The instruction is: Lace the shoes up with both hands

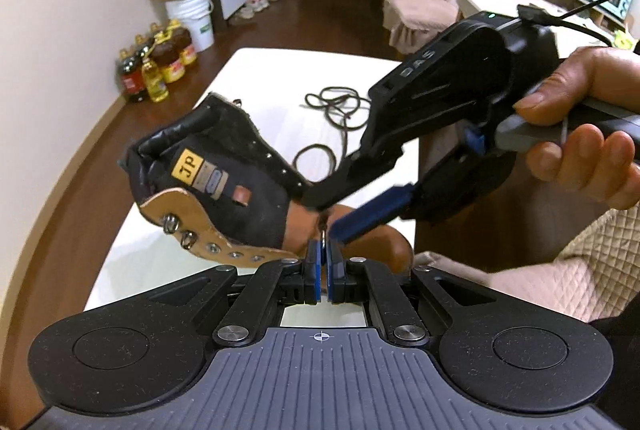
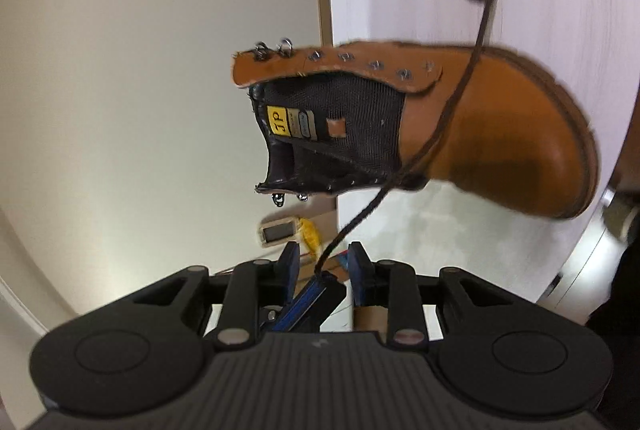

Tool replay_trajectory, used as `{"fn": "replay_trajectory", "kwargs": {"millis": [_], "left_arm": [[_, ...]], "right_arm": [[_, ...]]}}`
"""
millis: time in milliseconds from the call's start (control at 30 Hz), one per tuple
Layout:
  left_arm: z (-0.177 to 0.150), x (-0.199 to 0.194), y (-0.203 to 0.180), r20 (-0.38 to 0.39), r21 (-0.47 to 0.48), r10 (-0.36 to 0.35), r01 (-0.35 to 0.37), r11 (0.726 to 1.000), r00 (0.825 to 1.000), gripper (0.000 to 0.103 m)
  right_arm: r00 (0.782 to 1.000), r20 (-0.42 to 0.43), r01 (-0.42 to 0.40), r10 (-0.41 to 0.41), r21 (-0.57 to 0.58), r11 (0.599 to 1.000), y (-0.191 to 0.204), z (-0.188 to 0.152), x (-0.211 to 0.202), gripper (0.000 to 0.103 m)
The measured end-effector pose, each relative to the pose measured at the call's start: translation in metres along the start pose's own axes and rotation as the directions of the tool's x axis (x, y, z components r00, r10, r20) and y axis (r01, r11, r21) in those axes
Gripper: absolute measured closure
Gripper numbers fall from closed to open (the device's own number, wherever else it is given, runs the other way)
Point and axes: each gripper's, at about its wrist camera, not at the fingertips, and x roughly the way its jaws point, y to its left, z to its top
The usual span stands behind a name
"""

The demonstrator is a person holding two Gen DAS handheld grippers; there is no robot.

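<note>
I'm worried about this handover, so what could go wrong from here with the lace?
The open right gripper straddles the left gripper, which is shut on the lace tip; closing may pinch that gripper, not lace. Its slack coiled on the table could tangle. Nothing holds the boot, so a pull might drag it.
</note>
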Motion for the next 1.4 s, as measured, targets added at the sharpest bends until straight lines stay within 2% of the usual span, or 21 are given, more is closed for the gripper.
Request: {"fn": "replay_trajectory", "kwargs": {"millis": [67, 100, 133, 467, 633, 733, 1000, 1233, 1400], "left_arm": [[0.003, 0.003, 0.000, -0.016, 0.005, 0.003, -0.003, 1.000, 1.000, 0.101], [0.004, 0.004, 0.001, -0.018, 0.004, 0.004, -0.004, 1.000, 1.000, 0.101], [0.005, 0.006, 0.002, -0.026, -0.003, 0.006, -0.006, 1.000, 1.000, 0.101], [0.013, 0.020, 0.001, -0.060, -0.053, 0.018, -0.021, 0.998, 0.998, 0.101], [0.008, 0.029, 0.006, -0.119, -0.092, 0.046, -0.057, 0.994, 0.992, 0.100], [0.000, 0.035, 0.011, -0.153, -0.104, 0.056, -0.072, 0.992, 0.987, 0.100], [-0.013, 0.041, 0.019, -0.178, -0.089, 0.009, -0.025, 0.996, 0.984, 0.100], [-0.028, 0.040, 0.027, -0.183, -0.067, -0.014, 0.001, 0.998, 0.983, 0.100], [-0.033, 0.041, 0.034, -0.172, -0.070, -0.013, 0.001, 0.998, 0.985, 0.097]], "right_arm": [[1.000, -0.018, -0.018, 0.018, 0.006, 1.000, 0.000, 0.005, 0.005, 0.074], [0.999, -0.024, -0.021, 0.021, 0.002, 1.000, 0.000, 0.007, 0.008, 0.084], [1.000, -0.025, -0.013, 0.013, -0.013, 1.000, 0.002, 0.008, 0.009, 0.098], [0.998, -0.038, 0.037, -0.040, -0.084, 0.996, 0.009, 0.015, 0.007, 0.100], [0.997, 0.041, 0.071, -0.066, -0.141, 0.987, 0.010, 0.023, 0.011, 0.100], [0.988, 0.110, 0.122, -0.105, -0.166, 0.978, 0.002, 0.032, 0.021, 0.100], [0.964, 0.239, 0.169, -0.121, -0.196, 0.966, -0.009, 0.019, 0.041, 0.100], [0.949, 0.290, 0.196, -0.126, -0.226, 0.954, -0.014, 0.007, 0.054, 0.100], [0.943, 0.295, 0.242, -0.156, -0.283, 0.928, -0.006, 0.001, 0.058, 0.100]]}}
